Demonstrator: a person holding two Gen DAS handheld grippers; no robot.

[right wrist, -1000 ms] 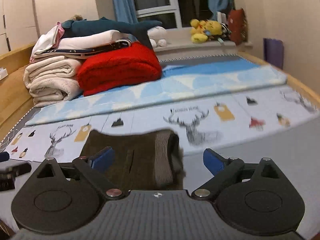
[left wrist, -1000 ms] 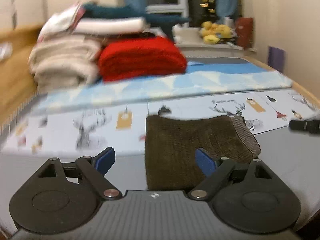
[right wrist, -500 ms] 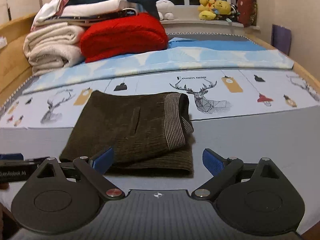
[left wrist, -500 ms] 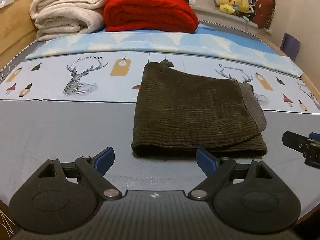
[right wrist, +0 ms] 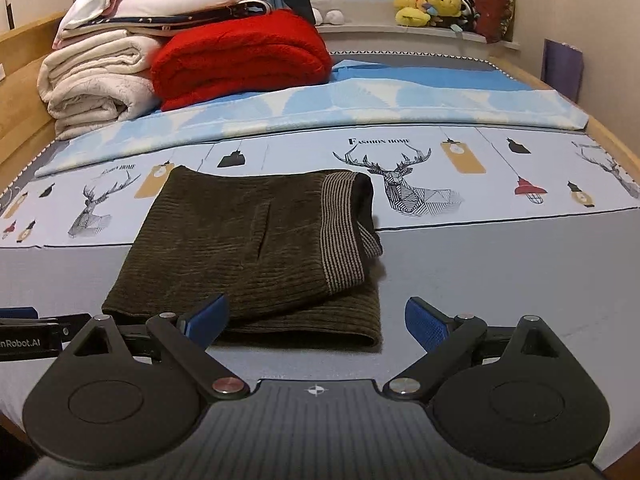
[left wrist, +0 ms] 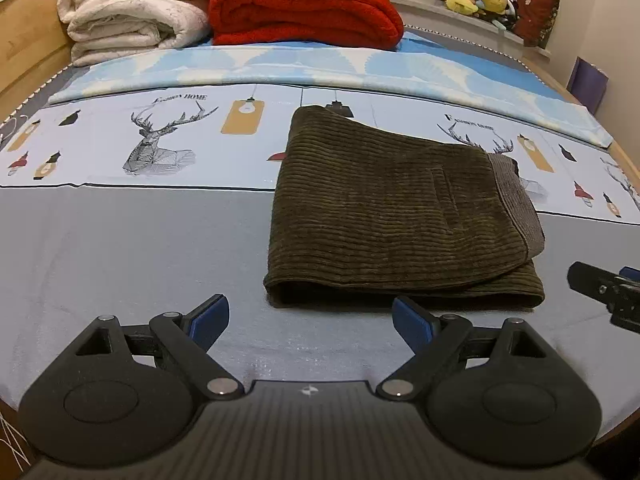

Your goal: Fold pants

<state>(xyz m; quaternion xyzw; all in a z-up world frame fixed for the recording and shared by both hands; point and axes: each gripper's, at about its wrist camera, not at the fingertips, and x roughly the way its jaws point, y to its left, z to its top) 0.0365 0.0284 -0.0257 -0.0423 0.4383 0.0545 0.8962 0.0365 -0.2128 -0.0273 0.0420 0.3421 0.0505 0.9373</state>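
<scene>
Olive corduroy pants (left wrist: 400,208) are laid folded flat on a printed bedsheet (left wrist: 160,200).

Both grippers are held spread wide with nothing between their blue pads; the left gripper (left wrist: 310,318) is poised just short of the pants' near folded edge; the right gripper (right wrist: 316,316) is placed over the near right corner; a red blanket (right wrist: 240,60) and cream blankets (right wrist: 92,80) are stacked behind.

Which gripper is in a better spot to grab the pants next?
Probably the right gripper: the folded corduroy pants have their near edge between its open fingers. The left gripper sits further from them.
</scene>
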